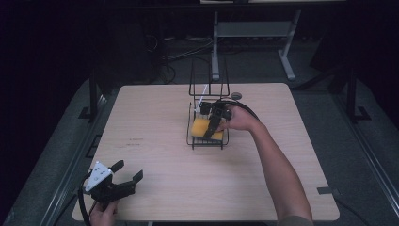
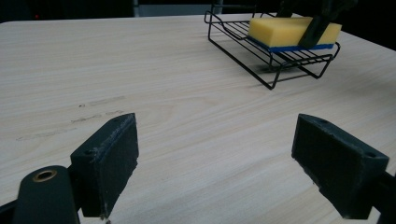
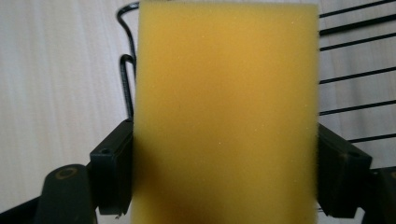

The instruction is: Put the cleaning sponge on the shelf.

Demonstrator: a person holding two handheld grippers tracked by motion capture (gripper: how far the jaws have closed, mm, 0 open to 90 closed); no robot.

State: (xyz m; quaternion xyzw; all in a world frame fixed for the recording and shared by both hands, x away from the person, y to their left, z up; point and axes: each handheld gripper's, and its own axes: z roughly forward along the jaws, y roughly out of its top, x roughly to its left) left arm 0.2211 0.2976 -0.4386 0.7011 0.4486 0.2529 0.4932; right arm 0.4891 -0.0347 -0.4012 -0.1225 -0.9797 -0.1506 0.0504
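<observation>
A yellow sponge (image 1: 200,126) with a blue underside lies flat in the black wire rack (image 1: 207,144) at the table's middle back. My right gripper (image 1: 212,128) reaches down over it. In the right gripper view the sponge (image 3: 224,102) sits between the two widely spread jaws, which stand at its two sides without squeezing it. My left gripper (image 1: 128,170) rests open near the table's front left corner, with nothing in it. In the left gripper view the open left gripper (image 2: 217,140) points across bare wood toward the rack (image 2: 280,70) and the sponge (image 2: 285,30).
The rack has a tall upright wire frame (image 1: 209,77) at its far end. A small dark round object (image 1: 236,96) lies behind the rack. The light wooden table (image 1: 155,141) ends at a dark floor, with a metal stand (image 1: 254,33) beyond.
</observation>
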